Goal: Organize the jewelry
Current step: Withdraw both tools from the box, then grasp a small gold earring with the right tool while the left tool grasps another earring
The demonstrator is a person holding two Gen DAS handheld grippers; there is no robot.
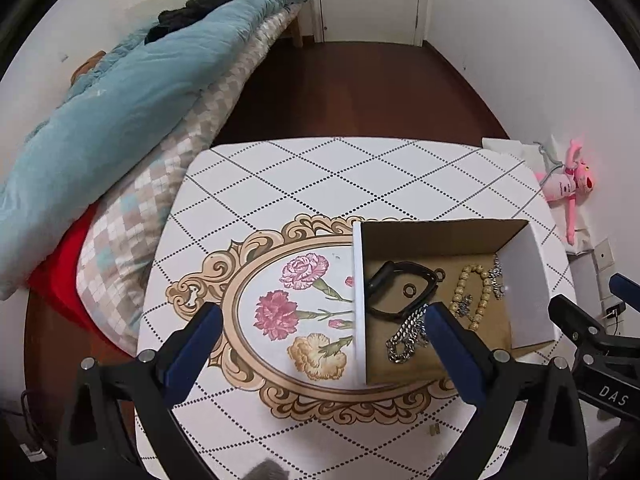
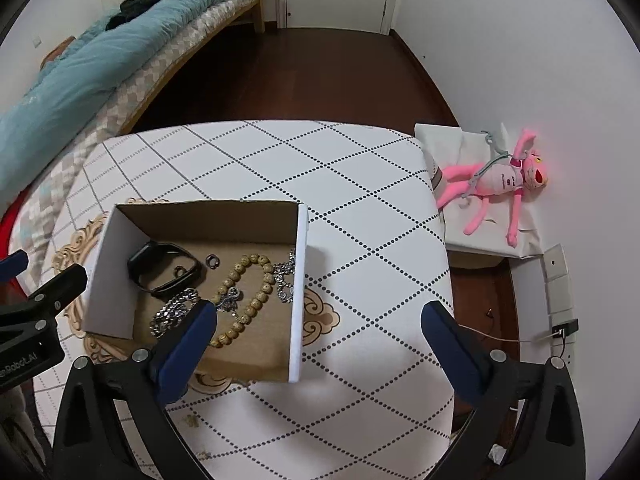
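An open cardboard box (image 1: 359, 280) (image 2: 302, 264) stands on the patterned table (image 1: 320, 176) (image 2: 360, 208). Inside lie a black wristband (image 1: 400, 284) (image 2: 164, 266), a small dark ring (image 1: 409, 290) (image 2: 211, 260), a wooden bead bracelet (image 1: 470, 292) (image 2: 244, 296), a silver chain (image 1: 406, 338) (image 2: 174, 314) and a smaller silver piece (image 1: 498, 280) (image 2: 286, 284). My left gripper (image 1: 324, 320) is open and empty, above the table at the box's left wall. My right gripper (image 2: 320, 316) is open and empty, over the box's right wall.
A bed with a teal duvet (image 1: 120, 112) (image 2: 80, 68) runs along the left of the table. A pink plush toy (image 1: 568, 188) (image 2: 500, 184) lies on a white stand at the right. Wall sockets with a cable (image 2: 560, 328) sit low on the right wall.
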